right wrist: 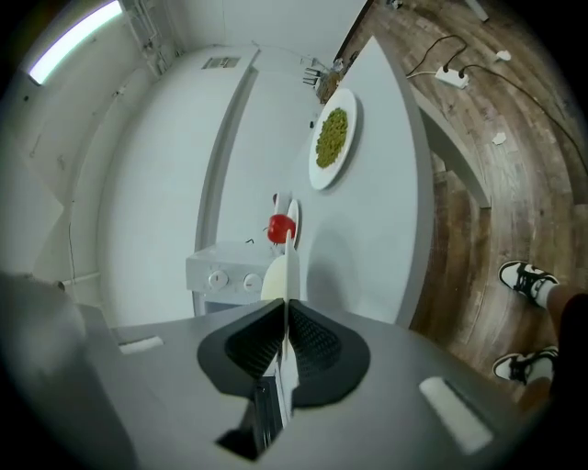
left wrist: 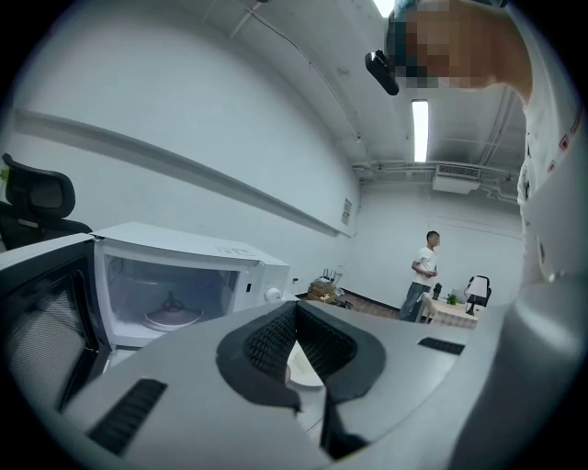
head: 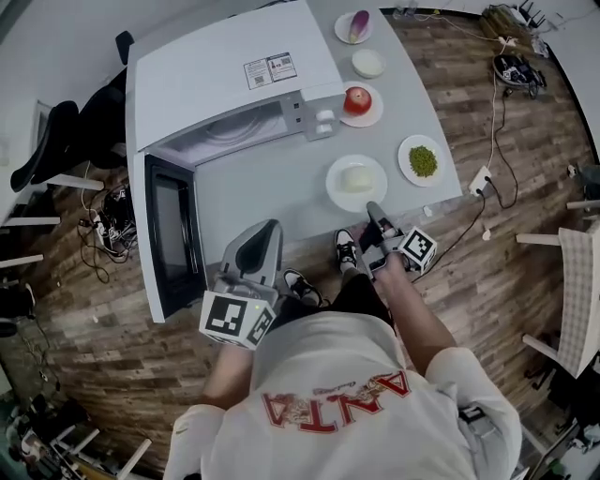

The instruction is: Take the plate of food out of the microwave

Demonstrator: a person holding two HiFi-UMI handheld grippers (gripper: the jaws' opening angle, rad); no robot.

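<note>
A white plate (head: 356, 181) with a pale mound of food rests on the grey table (head: 262, 192) in front of the microwave (head: 225, 84). My right gripper (head: 374, 212) is shut on the plate's near rim; in the right gripper view the thin rim (right wrist: 290, 275) runs edge-on between the pads of my right gripper (right wrist: 287, 321). The microwave door (head: 169, 234) hangs open, and only the glass turntable (left wrist: 171, 318) shows inside. My left gripper (head: 260, 241) hovers at the table's front edge, open and holding nothing. In its own view the left gripper (left wrist: 299, 353) points past the plate.
Further back on the table are a plate with a red fruit (head: 359, 101), a plate of green peas (head: 423, 160), a small white bowl (head: 367, 63) and a plate with a purple item (head: 356, 26). A power strip (head: 480, 180) lies on the wooden floor. A person (left wrist: 424, 274) stands far off.
</note>
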